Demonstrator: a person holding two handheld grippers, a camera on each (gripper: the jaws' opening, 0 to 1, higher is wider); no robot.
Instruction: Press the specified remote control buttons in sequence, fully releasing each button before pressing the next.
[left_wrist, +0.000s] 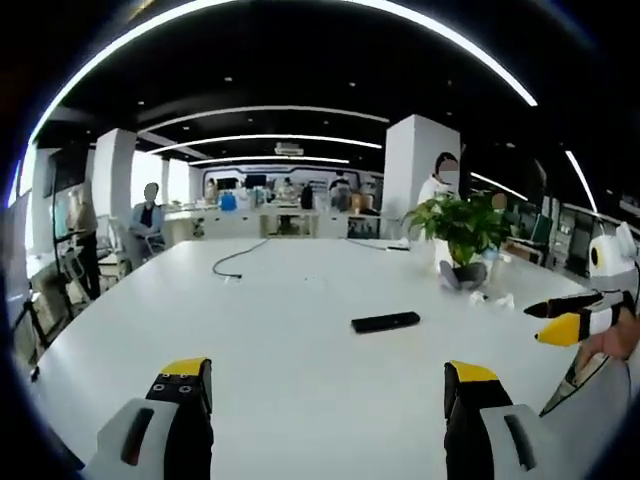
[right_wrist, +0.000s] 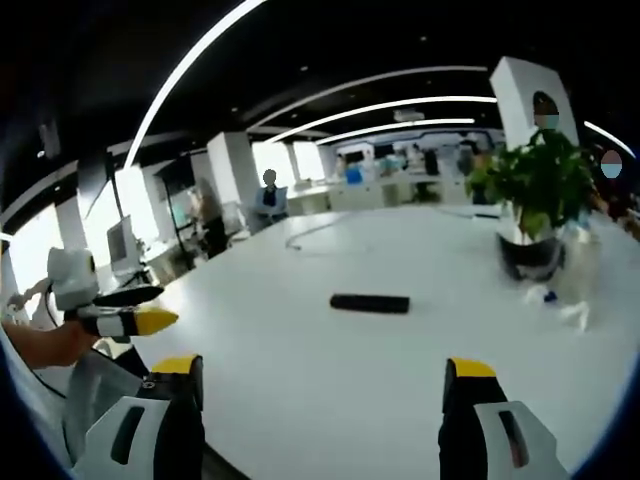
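Observation:
A black remote control (left_wrist: 385, 322) lies flat on the big white table (left_wrist: 300, 390), out ahead of both grippers. My left gripper (left_wrist: 327, 372) is open low over the table's near part, its yellow-tipped jaws wide apart with nothing between them. The right gripper (left_wrist: 562, 318) comes in from the right, held by a hand. In the right gripper view the remote (right_wrist: 370, 303) lies just beyond my open right gripper (right_wrist: 324, 368), which holds nothing. The left gripper (right_wrist: 160, 306) shows at the left edge there.
A potted green plant (left_wrist: 462, 235) stands on the table right of the remote (right_wrist: 540, 190). Small white scraps (right_wrist: 565, 310) lie near it. A dark cable (left_wrist: 235, 262) trails across the far table. People sit and stand at desks behind.

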